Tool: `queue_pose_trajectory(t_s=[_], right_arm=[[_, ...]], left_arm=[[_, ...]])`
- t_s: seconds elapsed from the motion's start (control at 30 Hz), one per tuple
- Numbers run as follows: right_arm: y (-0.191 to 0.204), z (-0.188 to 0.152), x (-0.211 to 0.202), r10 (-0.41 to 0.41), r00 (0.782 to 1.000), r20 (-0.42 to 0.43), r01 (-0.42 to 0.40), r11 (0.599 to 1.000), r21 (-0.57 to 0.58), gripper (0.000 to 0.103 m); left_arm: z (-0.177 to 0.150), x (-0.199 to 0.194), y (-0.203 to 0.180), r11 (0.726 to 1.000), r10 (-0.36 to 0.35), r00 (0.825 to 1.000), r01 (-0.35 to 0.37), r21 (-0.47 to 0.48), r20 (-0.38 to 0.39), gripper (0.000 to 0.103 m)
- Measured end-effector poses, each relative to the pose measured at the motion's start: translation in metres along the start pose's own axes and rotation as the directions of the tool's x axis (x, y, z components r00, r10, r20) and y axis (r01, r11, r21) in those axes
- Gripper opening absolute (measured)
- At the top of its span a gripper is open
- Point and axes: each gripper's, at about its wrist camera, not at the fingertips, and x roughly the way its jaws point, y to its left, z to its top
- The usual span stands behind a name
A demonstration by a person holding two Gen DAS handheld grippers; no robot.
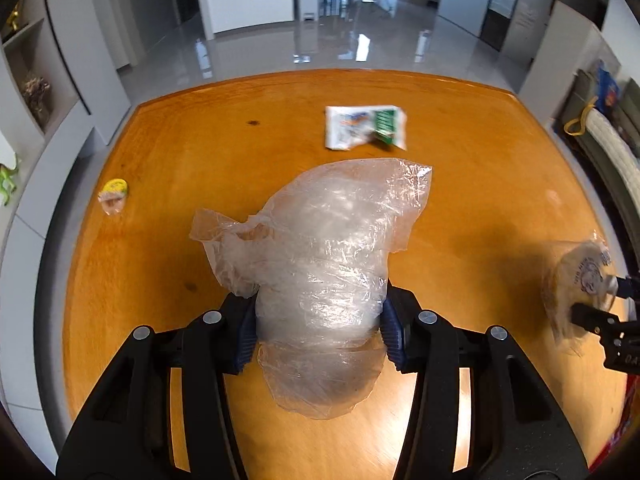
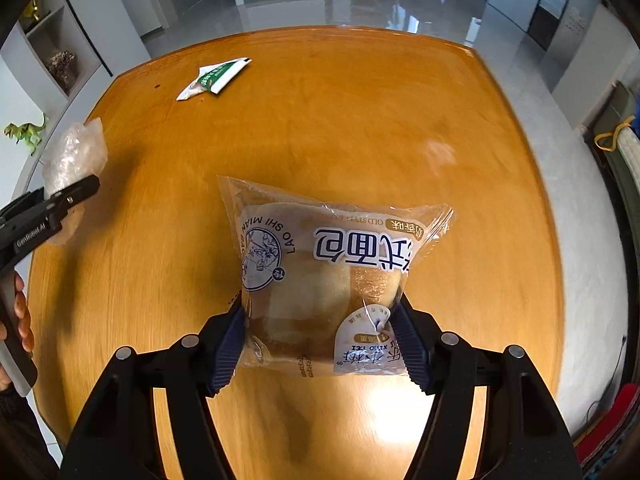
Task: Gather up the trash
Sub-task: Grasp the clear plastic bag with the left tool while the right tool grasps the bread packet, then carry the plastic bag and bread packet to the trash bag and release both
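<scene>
You are clamping the clear bag [image 1: 320, 280] in the left gripper [image 1: 320, 332] and the bread pack [image 2: 320, 280] in the right gripper [image 2: 320, 344], both above the table [image 1: 480, 200]. The white wrapper [image 1: 366, 126] is lying ahead, long axis crosswise, nearer your left gripper.

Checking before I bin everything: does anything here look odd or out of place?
One thing: the printed clear bread packet in the right claw seems to still hold bread, so it may not be trash. The crumpled clear plastic bag in the left claw looks empty.
</scene>
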Motion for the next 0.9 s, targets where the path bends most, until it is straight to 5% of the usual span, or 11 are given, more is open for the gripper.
queue_pose_trajectory(t_s=[0.3, 0.53, 0.73, 0.9], right_arm=[[-0.051, -0.102, -0.066, -0.009, 0.997, 0.073, 0.004, 0.997, 0.075, 0.068], [-0.106, -0.188, -0.109, -0.036, 0.992, 0.123, 0.013, 0.984, 0.177, 0.068], [-0.154, -0.264, -0.134, -0.086, 0.987, 0.132, 0.044, 0.955, 0.294, 0.069], [-0.197, -0.328, -0.153, -0.148, 0.982, 0.121, 0.085, 0.906, 0.415, 0.069]], left_arm=[[-0.065, -0.046, -0.103, 0.983, -0.124, 0.992, 0.123, 0.132, -0.006, 0.049], [-0.107, -0.073, -0.197, 0.932, -0.237, 0.971, 0.235, 0.277, -0.026, 0.049], [-0.143, -0.096, -0.288, 0.842, -0.332, 0.941, 0.327, 0.429, -0.067, 0.049], [-0.181, -0.11, -0.366, 0.735, -0.395, 0.909, 0.398, 0.548, -0.131, 0.049]])
